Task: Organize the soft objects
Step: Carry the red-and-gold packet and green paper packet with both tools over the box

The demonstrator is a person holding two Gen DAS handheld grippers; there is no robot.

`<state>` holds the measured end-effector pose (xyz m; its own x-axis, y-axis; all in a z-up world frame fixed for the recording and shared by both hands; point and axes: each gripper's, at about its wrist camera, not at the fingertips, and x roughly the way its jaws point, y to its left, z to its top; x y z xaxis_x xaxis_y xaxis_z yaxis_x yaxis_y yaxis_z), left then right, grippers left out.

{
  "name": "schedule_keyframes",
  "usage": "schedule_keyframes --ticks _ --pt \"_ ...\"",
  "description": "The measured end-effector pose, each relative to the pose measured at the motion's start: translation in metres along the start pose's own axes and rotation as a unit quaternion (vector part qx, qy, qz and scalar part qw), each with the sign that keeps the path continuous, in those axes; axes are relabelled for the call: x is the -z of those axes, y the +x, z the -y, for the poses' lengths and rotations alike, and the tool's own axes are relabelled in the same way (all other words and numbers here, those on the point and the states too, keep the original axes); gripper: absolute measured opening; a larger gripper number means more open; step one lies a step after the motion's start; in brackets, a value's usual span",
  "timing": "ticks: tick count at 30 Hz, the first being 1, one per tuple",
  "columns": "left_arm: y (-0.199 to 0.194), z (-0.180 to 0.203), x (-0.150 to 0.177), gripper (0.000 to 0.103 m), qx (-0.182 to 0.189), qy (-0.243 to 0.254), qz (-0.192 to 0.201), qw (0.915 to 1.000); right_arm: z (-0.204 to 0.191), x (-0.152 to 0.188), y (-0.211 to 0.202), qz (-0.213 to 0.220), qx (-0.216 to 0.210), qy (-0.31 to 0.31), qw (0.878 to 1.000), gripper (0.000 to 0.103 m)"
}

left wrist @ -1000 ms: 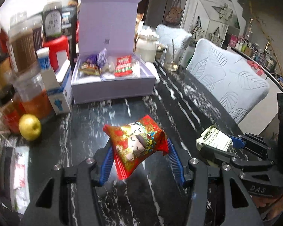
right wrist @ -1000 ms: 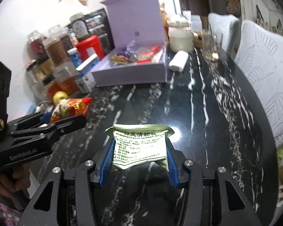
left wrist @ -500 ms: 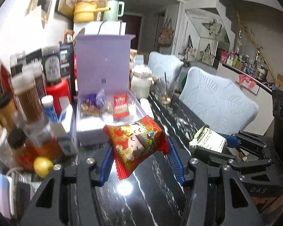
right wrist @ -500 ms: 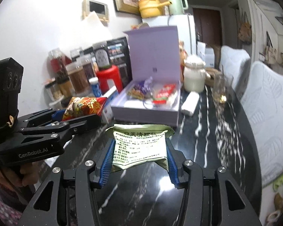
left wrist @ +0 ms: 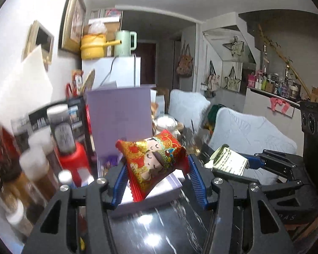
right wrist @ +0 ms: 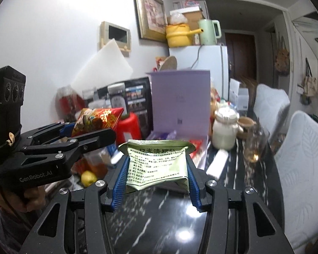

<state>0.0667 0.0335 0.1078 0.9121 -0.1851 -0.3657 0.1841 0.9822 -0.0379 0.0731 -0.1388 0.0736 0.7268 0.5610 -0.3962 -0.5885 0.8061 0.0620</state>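
The black marbled bench (right wrist: 233, 190) carries an open lilac box (right wrist: 180, 99), lid upright, with jars crowded just beside it on the left. Both packets hang in the air near its front wall. The left gripper (left wrist: 156, 169) has its fingers clamped on a red cartoon snack packet (left wrist: 152, 160); the right gripper (right wrist: 156, 167) pinches a pale green sachet (right wrist: 156, 160). To do this well, I judge: carry each over the wall, lower inside, release one at a time, clear of the jars.

Glossy black marble-look tabletop (right wrist: 159, 222), shiny foil snack packet (left wrist: 154, 165), matt lilac cardboard box (right wrist: 180, 103)
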Motion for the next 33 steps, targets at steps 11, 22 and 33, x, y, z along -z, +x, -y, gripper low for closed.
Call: schedule_keyframes --ticks 11,22,33 --pt "0.048 -0.021 -0.035 0.053 0.006 0.014 0.003 0.9999 0.016 -0.049 0.05 0.021 0.013 -0.02 0.999 0.05" --pt "0.107 -0.053 -0.057 0.053 -0.035 0.018 0.006 0.9992 0.041 -0.077 0.113 0.015 0.028 -0.031 0.999 0.05" --pt "0.175 -0.074 -0.046 0.053 -0.044 0.007 -0.045 0.998 0.063 -0.083 0.167 -0.001 0.056 -0.035 0.998 0.05"
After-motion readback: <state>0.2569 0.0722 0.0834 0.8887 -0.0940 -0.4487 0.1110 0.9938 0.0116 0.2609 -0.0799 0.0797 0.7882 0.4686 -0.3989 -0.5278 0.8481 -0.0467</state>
